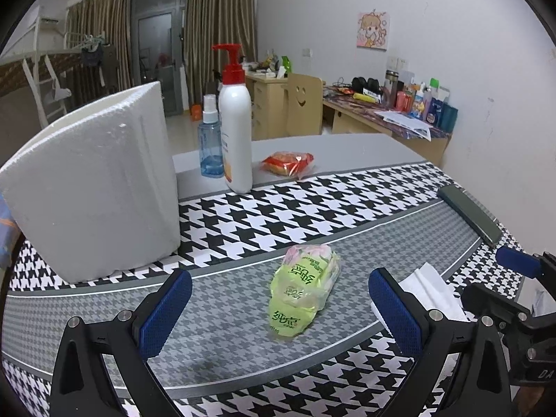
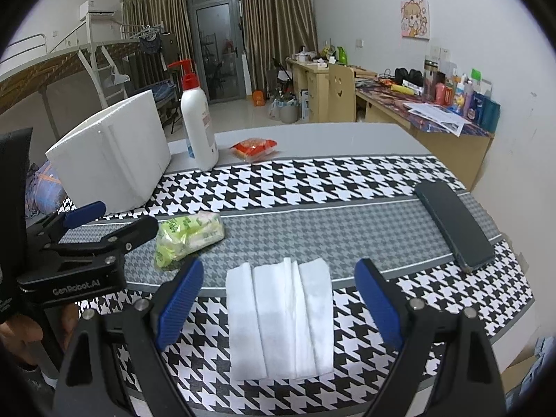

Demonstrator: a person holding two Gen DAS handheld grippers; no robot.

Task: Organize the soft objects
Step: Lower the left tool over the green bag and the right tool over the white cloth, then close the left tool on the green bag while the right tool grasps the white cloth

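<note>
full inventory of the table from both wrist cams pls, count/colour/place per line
tissue pack: 1, green, grey band of cloth, ahead of left gripper
folded tissue: 1, white, near edge, ahead of right gripper
snack packet: 1, red, far bare tabletop
foam box: 1, white, far left
pump bottle: 1, white with red pump, beside box
spray bottle: 1, clear blue, behind pump bottle
phone: 1, dark, right side
tablecloth: 1, black-white houndstooth
left gripper: open, blue fingers
right gripper: open, blue fingers
</note>
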